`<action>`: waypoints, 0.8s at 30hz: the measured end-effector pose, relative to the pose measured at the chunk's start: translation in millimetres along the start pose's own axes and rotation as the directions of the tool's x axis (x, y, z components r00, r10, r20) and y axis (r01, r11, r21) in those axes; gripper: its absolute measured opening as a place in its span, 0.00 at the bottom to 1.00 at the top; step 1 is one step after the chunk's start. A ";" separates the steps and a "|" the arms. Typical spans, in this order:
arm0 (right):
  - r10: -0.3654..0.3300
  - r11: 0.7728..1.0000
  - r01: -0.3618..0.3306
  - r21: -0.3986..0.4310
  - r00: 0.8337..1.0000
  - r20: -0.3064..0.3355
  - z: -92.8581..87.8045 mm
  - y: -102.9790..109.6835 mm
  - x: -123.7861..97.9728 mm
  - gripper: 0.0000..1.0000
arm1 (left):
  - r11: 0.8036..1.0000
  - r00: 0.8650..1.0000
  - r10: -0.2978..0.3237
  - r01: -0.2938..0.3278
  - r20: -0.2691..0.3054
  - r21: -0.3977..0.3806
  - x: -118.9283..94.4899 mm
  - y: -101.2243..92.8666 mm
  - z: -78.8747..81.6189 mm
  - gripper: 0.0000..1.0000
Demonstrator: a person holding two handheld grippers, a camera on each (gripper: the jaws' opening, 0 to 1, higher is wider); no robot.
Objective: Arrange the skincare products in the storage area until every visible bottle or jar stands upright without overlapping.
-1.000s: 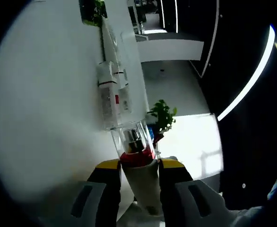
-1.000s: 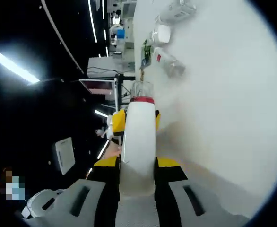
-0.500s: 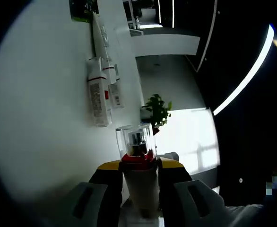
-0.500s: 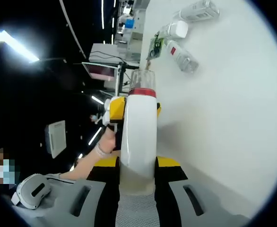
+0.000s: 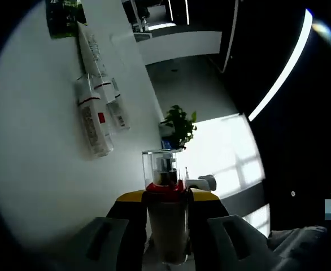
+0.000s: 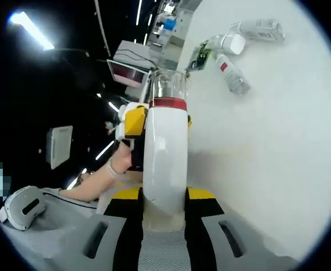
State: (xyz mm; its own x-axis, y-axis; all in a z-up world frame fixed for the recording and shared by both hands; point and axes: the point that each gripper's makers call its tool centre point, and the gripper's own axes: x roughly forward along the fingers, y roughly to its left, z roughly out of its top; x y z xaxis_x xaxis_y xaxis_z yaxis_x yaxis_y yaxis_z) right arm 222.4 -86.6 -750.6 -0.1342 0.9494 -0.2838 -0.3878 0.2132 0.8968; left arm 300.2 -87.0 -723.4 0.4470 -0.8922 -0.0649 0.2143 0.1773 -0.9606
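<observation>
The white pump bottle (image 6: 164, 164), with a red collar and a clear cap, is held between both grippers at once, off the white table (image 6: 278, 147). In the right gripper view the right gripper (image 6: 163, 196) is clamped on the bottle's lower body, its yellow-tipped jaws pressing both sides. The left gripper (image 6: 136, 121) comes in from the left of that view and sits against the bottle just under the red collar, with a person's hand (image 6: 119, 164) behind it.

In the left gripper view the same bottle (image 5: 166, 212) rises between the left gripper (image 5: 166, 197) and its jaws, which are closed on the body below the collar; the clear cap stands above the jaw tips.

On the table, far from the held bottle, other skincare products lie on their sides. The right gripper view shows a white jar (image 6: 233, 43), a clear bottle with a red label (image 6: 232, 75) just beside it, and a tube (image 6: 260, 28) beyond. The left gripper view shows two white tubes with red bands (image 5: 91, 121) lying side by side, touching. A potted green plant (image 5: 179, 125) stands past the table's edge.
</observation>
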 end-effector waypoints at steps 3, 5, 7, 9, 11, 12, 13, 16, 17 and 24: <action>-0.029 0.998 0.028 -0.061 0.999 -0.022 -1.7 -1.6 1.1 0.27 | 0.997 1.000 0.000 0.001 -0.013 0.071 2.6 -6.3 0.5 0.22; -0.043 0.994 0.040 -0.098 0.999 -0.029 -1.8 -3.5 1.2 0.27 | 0.992 1.000 -0.006 0.008 -0.013 0.129 4.3 -10.1 0.8 0.22; -0.062 0.988 0.057 -0.144 0.997 -0.035 -2.1 -5.3 0.6 0.27 | 0.981 1.000 -0.011 0.016 -0.026 0.192 5.7 -14.6 -0.4 0.22; -0.069 0.983 0.061 -0.172 0.997 -0.040 -2.3 -5.4 -0.4 0.27 | 0.972 0.999 -0.015 0.024 -0.037 0.234 6.6 -19.0 -0.8 0.22; -0.082 0.977 0.072 -0.202 0.996 -0.042 -2.0 -6.2 -1.7 0.27 | 0.963 0.999 -0.016 0.026 -0.038 0.270 6.4 -20.3 2.3 0.21; -0.085 0.974 0.074 -0.216 0.995 -0.043 -1.6 -6.5 -2.3 0.27 | 0.959 0.999 -0.018 0.028 -0.038 0.282 6.2 -20.6 3.3 0.21; -0.086 0.972 0.074 -0.225 0.995 -0.043 -1.5 -7.1 -3.1 0.27 | 0.954 0.999 -0.018 0.027 -0.035 0.299 6.3 -21.0 4.4 0.21; -0.114 0.951 0.096 -0.292 0.992 -0.046 -0.9 -12.2 -4.8 0.27 | 0.926 0.999 -0.030 0.043 -0.042 0.376 6.7 -23.0 3.8 0.22; -0.119 0.950 0.099 -0.296 0.992 -0.050 -1.6 -12.3 -4.6 0.27 | 0.919 0.999 -0.030 0.045 -0.046 0.391 6.9 -23.4 3.0 0.22; -0.173 0.908 0.136 -0.395 0.983 -0.060 -2.5 -22.7 -3.6 0.27 | 0.834 0.996 -0.016 0.059 -0.082 0.549 9.2 -27.6 -3.6 0.22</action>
State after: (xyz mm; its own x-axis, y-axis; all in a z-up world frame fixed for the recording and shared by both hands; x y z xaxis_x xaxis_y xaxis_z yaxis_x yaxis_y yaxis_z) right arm 229.4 -95.5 -770.8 -0.1197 0.8826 -0.4546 -0.7309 0.2316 0.6420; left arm 295.3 -101.6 -698.5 0.3704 -0.9261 -0.0718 0.6814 0.3235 -0.6565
